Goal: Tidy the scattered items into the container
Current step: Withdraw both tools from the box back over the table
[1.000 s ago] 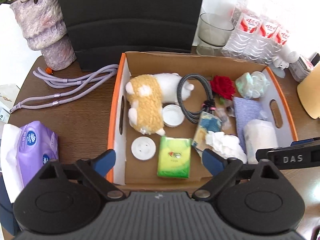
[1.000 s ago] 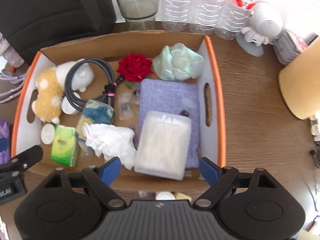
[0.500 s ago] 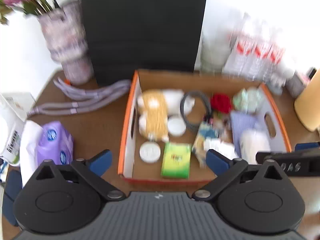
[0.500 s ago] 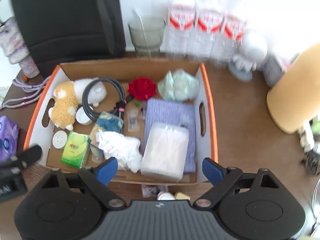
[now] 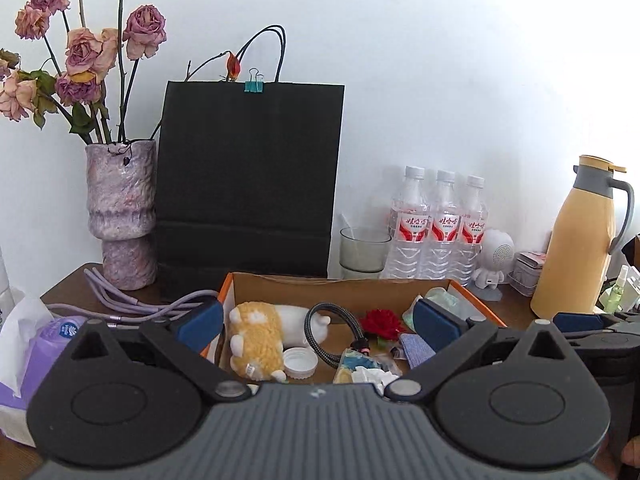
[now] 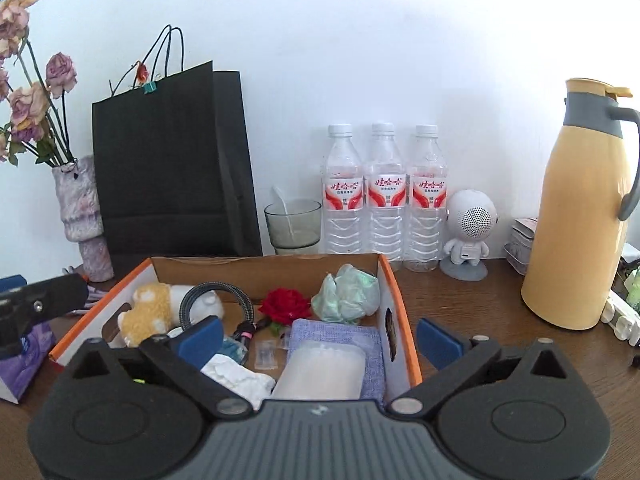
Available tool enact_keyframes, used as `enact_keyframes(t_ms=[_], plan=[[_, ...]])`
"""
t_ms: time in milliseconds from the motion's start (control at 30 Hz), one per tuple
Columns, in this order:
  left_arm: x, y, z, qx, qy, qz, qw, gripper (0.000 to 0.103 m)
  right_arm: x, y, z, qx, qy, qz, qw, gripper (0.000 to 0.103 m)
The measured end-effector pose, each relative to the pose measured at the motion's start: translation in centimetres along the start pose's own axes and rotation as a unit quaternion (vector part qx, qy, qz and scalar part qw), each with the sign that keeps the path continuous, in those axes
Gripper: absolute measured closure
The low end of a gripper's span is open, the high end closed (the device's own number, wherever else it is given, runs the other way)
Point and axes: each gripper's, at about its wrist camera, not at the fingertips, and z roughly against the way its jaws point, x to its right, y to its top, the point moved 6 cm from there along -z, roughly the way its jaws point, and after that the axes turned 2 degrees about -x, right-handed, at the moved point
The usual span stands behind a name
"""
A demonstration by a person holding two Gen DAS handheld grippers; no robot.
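The orange-rimmed cardboard box (image 5: 328,292) (image 6: 264,268) holds a yellow-and-white plush toy (image 5: 256,336) (image 6: 148,312), a black cable (image 6: 240,300), a red rose (image 5: 382,322) (image 6: 286,304), a pale green bundle (image 6: 348,294), a blue cloth (image 6: 332,332), a white packet (image 6: 320,368) and crumpled tissue (image 6: 236,376). My left gripper (image 5: 318,322) hangs open before the box's near left side, with nothing between its pads. My right gripper (image 6: 320,336) is over the near right corner, its jaws opening and empty. A purple tissue pack (image 5: 48,344) (image 6: 24,364) lies on the table left of the box.
Purple cords (image 5: 120,304) lie by a vase (image 5: 120,208) of dried roses. Along the back wall stand a black paper bag (image 5: 248,184), a glass (image 6: 294,220) and three water bottles (image 6: 384,196). A white robot speaker (image 6: 470,232) and a yellow jug (image 6: 576,220) stand to the right.
Both views have swung up from looking down into the box to nearly level, and both grippers have drawn back from it. The right jaws have spread wider.
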Motion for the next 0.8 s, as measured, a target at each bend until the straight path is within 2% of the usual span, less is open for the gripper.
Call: enact_keyframes(t_ms=[167,367,433,567,600,700,800], plan=[[0.0,-0.6,0.5,-0.005,0.005,-0.002,1.0,0.0,0.1,-0.1,0.8,0.019,0.005,0.004,1.0,0.0],[-0.2,-1.1,3.0,-0.007,0.016,0.011,0.9998,0.0,-0.4,-0.3,4.5,0.041,0.017,0.006,0.999,0.0],[-0.1,-1.8,4.7,-0.006,0.03,0.005,0.9995,0.0,-0.3,-1.2,6.4,0.042,0.028,0.007,0.999,0.0],[0.7,-5.4,8.9,-0.043,0.07,-0.036,0.9959,0.0,0.7,-4.8,11.3,0.026,0.049,0.009,0.998,0.0],[1.0,-6.6,10.3,-0.047,0.068,-0.042,0.9957,0.0,1.0,-5.8,12.8,0.024,0.048,0.006,0.999,0.0],[2.3,-11.0,15.4,-0.049,0.022,-0.026,0.9982,0.0,2.0,-9.2,17.8,0.033,0.057,0.001,0.998,0.0],[4.2,-14.4,19.3,-0.069,-0.006,-0.05,0.9963,0.0,2.8,-12.6,21.8,0.034,0.053,-0.003,0.998,0.0]])
